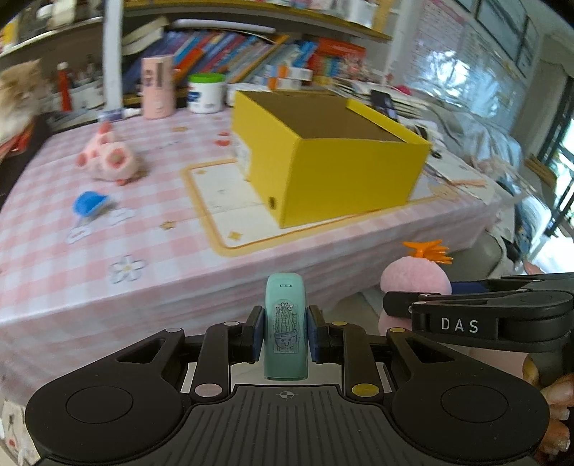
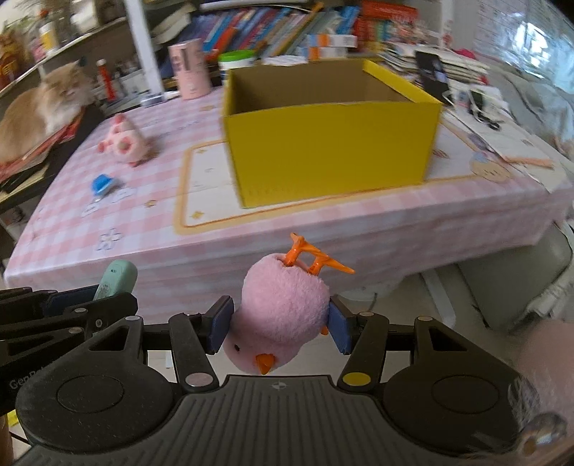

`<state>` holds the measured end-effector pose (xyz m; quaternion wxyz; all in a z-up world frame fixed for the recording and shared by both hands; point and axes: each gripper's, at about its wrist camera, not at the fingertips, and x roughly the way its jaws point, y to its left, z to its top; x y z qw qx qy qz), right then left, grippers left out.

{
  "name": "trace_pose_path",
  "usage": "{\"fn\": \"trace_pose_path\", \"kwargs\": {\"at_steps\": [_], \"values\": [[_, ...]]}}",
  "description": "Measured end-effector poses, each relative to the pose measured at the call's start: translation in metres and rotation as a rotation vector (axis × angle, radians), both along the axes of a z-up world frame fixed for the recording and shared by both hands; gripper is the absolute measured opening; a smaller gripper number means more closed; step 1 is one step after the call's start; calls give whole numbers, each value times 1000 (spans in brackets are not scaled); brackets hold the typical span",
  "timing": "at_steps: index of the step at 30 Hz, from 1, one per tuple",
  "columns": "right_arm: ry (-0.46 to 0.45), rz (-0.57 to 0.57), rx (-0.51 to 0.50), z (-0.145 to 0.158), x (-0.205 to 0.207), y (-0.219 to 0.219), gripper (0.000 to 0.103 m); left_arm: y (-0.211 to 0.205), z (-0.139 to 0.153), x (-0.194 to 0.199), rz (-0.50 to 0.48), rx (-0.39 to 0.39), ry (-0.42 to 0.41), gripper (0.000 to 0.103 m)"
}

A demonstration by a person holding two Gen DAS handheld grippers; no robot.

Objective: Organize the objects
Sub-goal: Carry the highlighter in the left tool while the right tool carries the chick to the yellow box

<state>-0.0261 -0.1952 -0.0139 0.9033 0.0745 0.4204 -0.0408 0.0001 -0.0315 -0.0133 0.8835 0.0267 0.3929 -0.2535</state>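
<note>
**Two grippers, each carrying one item, short of the yellow box**

Two grippers hang side by side in front of the surface (image 2: 107, 200), which is covered by a pink checked cloth; both are off its near edge. The left gripper (image 1: 285, 335) has its fingers (image 1: 257, 335) clamped on a mint-green case (image 1: 285, 329) printed with a cactus drawing; the case stands upright between the blue pads. The right gripper (image 2: 280, 328) has its fingers (image 2: 219, 328) pressed into the sides of a pink plush bird (image 2: 281, 315); the bird hangs upside down, its orange beak toward the camera and its orange feet pointing at the box. In the left wrist view the bird (image 1: 414, 283) shows just right of the case, with the right gripper's black arm across it.

An open yellow box (image 2: 330, 143) stands on a cream mat with an orange border (image 2: 201, 200), near the middle of the surface; what shows of its brown inside looks bare. Left of the box lie a pink plush pig (image 2: 123, 141) and, nearer, a small blue object (image 2: 102, 183); both are well apart from the box. Behind the box stand a pink cylinder (image 2: 190, 70) and a white tub with a green lid (image 2: 235, 61), before a row of books (image 2: 272, 30). A long-haired orange cat (image 2: 46, 104) sits at the far left edge.
</note>
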Motion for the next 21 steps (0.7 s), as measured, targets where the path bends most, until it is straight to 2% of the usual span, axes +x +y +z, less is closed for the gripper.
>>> {"fn": "trace_pose_path", "kwargs": {"at_steps": [6, 21], "values": [[11, -51, 14, -1, 3, -30, 54, -22, 0, 9, -20, 7, -4, 23], [5, -23, 7, 4, 45, -75, 53, -71, 10, 40, -5, 11, -40, 23]]}}
